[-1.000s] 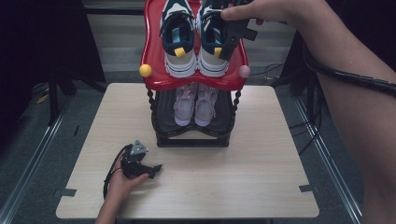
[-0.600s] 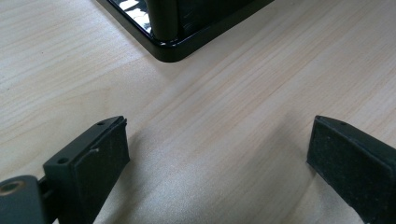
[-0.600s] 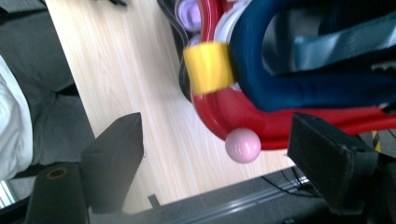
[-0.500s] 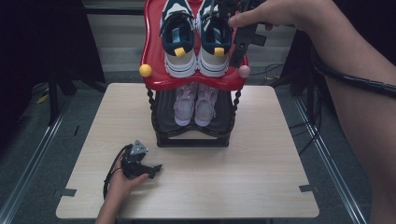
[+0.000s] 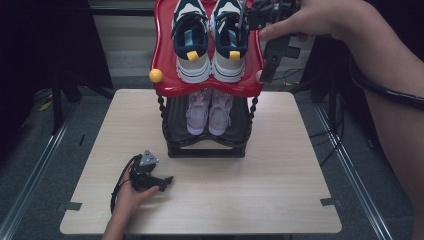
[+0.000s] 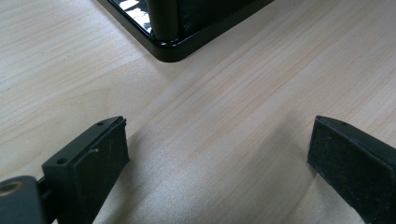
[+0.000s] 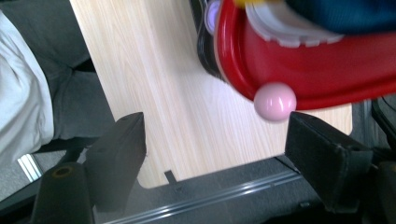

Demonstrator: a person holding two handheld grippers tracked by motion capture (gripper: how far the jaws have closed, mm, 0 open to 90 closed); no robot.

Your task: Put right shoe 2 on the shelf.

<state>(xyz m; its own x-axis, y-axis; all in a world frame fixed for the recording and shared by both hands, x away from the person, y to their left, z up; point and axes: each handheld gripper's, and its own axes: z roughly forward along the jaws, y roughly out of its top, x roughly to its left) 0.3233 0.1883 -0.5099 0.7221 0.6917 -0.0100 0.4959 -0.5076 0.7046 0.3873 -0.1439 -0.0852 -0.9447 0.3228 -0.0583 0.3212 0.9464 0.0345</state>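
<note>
Right tool hangs with jaws spread and empty beside the red top tray of the shoe rack, at its right front corner. Its jaws have just been closing slightly, nothing between them. The right navy-and-white sneaker lies just left of it, heel toward the desk's near edge. The pink knob sits between its jaws. Left tool rests open on the desk, well apart.
</note>
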